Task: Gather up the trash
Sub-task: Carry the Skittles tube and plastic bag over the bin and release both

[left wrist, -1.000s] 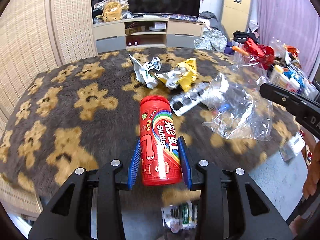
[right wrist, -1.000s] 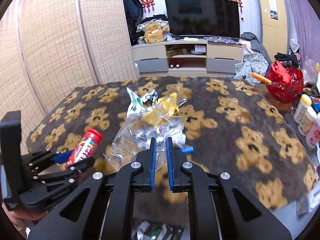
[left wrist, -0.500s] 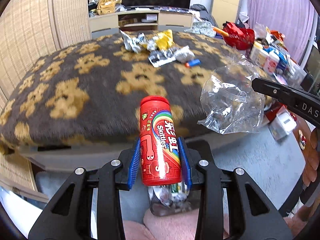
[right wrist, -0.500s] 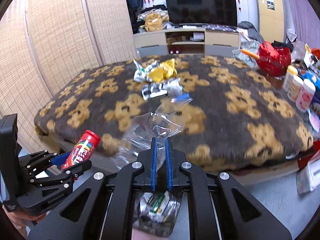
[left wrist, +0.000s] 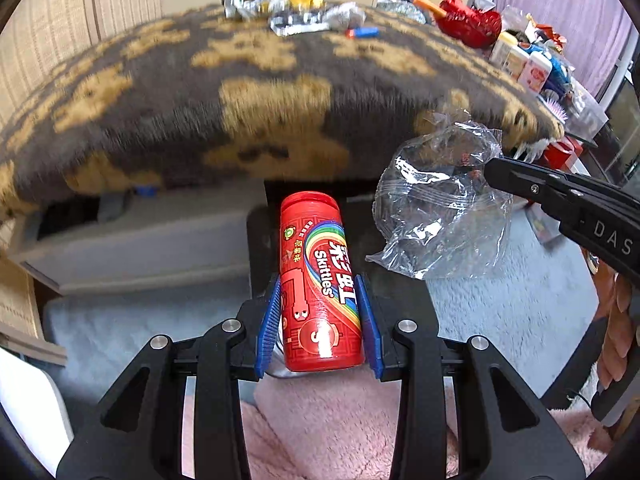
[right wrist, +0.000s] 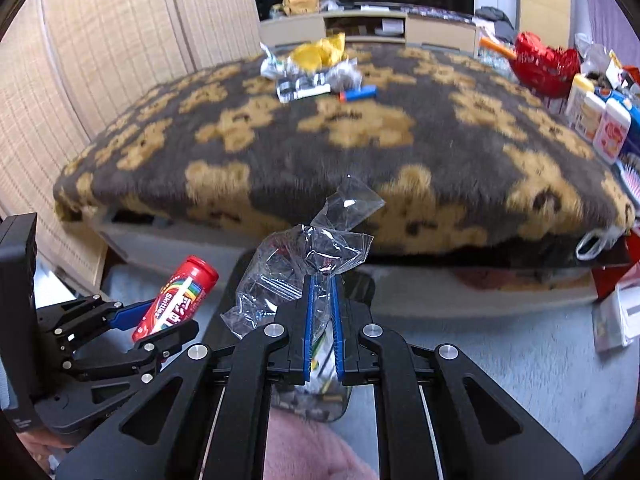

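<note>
- The left gripper (left wrist: 320,320) was clamped around a red round Skittles candy tube (left wrist: 318,280), held out past the bed's edge.
- The right gripper (right wrist: 320,312) pinched a crinkly clear plastic bag (right wrist: 296,276) tight.
- A dark bin with trash inside (right wrist: 316,400) sat below both; it looked like drop-off time, so each claw would need to open over it.
- More wrappers (right wrist: 312,66) waited on the brown bear blanket (right wrist: 400,152).

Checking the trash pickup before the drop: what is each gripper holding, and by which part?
Left gripper clamps the red Skittles tube by its lower body. Right gripper pinches the crumpled clear plastic bag at one bunched end.
</note>
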Demonstrator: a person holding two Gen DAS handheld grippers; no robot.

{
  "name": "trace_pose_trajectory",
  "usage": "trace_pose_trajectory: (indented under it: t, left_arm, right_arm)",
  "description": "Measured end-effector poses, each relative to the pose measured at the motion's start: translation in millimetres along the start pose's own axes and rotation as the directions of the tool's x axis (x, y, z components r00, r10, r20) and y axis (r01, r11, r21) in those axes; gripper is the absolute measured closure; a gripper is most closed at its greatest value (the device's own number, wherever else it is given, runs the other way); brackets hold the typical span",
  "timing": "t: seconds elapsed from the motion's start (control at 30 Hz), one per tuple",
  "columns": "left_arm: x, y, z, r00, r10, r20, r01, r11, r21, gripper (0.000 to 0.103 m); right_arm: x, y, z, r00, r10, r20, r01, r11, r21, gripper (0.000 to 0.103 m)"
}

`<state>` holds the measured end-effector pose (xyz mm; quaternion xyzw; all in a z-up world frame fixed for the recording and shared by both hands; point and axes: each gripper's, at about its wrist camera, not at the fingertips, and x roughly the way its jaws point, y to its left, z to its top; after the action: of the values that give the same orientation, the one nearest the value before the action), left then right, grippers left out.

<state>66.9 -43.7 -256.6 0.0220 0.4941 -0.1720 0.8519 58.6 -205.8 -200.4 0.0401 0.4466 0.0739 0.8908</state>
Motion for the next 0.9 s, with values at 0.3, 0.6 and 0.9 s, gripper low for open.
trace_pose_trajectory:
  t: [0.3, 0.6, 0.9]
  left_arm:
    - [27.9, 3.9, -11.6, 0.997, -0.026, -0.073, 0.024, 0.999, -0.031, 0.068]
    - [37.8, 4.3, -6.9, 0.995, -0.056, -0.087, 0.052, 0.998, -0.045, 0.068]
    - [29.5, 3.4, -1.4, 0.997, -0.034, -0.071, 0.032, 0.999, -0.025, 0.043]
  right_arm:
    - [35.4, -0.5, -18.8, 0.993, 0.017, -0.117, -0.012, 0.999, 0.043, 0.093]
    - [51.6, -4.6, -19.5, 0.985, 0.062, -0.158, -0.048, 0.994, 0.095, 0.09]
    - [53.3, -8.4, -13.5, 0.988, 0.06, -0.14, -0.042, 0.99, 0.131, 0.039]
